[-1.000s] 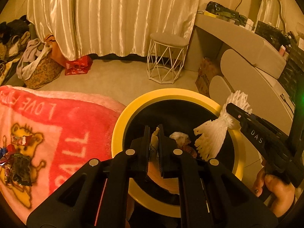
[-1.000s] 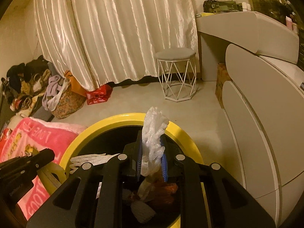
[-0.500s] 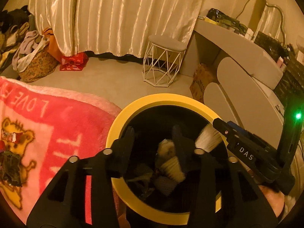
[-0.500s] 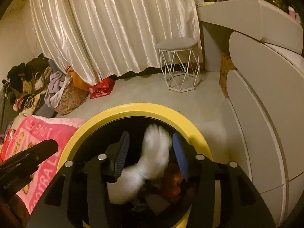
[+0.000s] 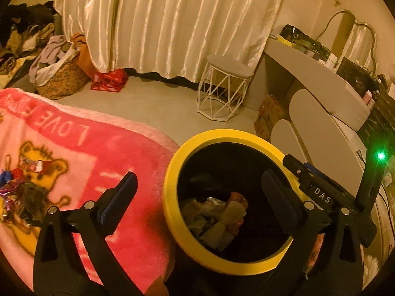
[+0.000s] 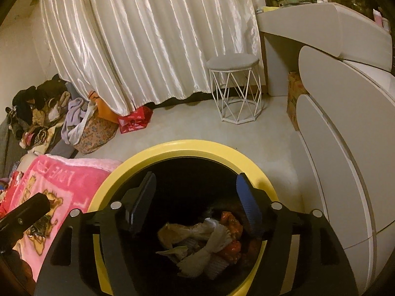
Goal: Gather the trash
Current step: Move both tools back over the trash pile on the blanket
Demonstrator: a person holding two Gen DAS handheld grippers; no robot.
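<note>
Both grippers' jaws just opened wide, nothing held: left gripper (image 5: 197, 187) and right gripper (image 6: 195, 194) above bin (image 5: 172, 172). Wrappers (image 5: 22, 187) left of bin could be overlooked.

Bin (image 5: 172, 172) right of blanket (image 5: 74, 148); trash (image 6: 207, 241) in bin; stool (image 6: 234, 88) behind

One bin (image 5: 170, 187), one stool (image 5: 228, 88)
</note>
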